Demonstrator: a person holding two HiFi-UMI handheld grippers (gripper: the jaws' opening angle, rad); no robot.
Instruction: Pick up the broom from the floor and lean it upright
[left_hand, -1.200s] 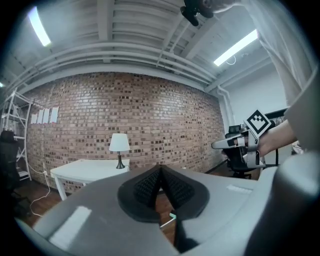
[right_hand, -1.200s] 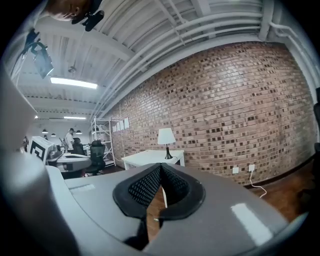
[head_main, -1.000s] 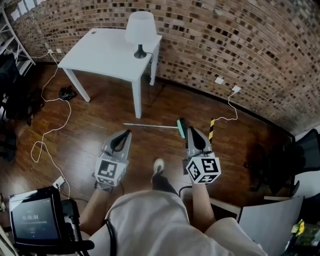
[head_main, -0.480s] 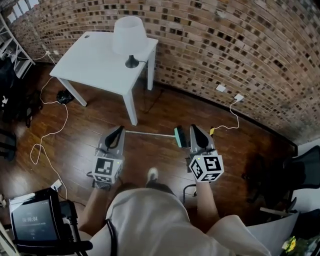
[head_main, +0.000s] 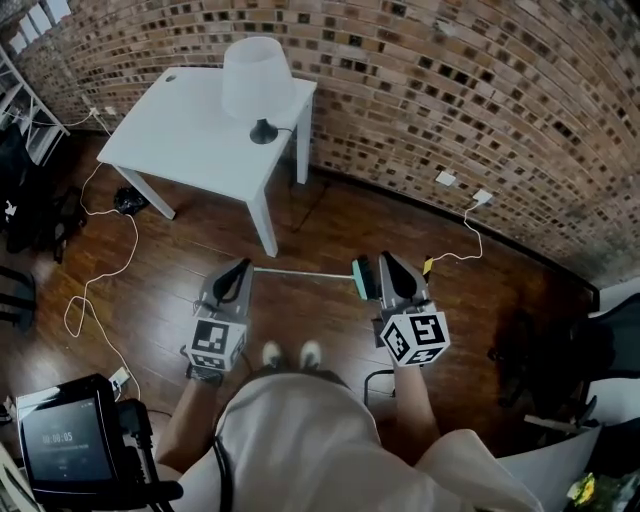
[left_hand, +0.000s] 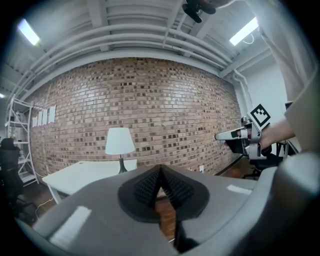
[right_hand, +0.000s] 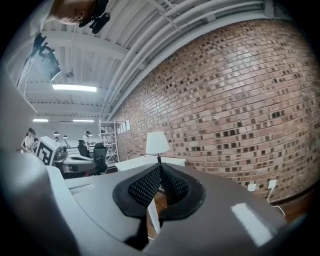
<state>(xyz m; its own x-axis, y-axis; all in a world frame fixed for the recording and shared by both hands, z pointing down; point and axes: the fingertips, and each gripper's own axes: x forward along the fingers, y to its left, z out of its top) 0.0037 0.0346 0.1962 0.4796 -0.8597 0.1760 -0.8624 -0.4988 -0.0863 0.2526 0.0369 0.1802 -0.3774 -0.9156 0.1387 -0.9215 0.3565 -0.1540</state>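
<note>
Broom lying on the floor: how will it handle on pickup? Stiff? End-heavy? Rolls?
The broom has a thin straight handle: probably stiff and light. Its teal head sits at one end, so a grip far from it would likely let that end droop. On the smooth wooden floor a nudge would probably slide or pivot it rather than roll it.

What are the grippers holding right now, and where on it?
Nothing. The left gripper and right gripper both have jaws shut and empty; the pale-handled broom with a teal head lies on the wooden floor ahead of them.
</note>
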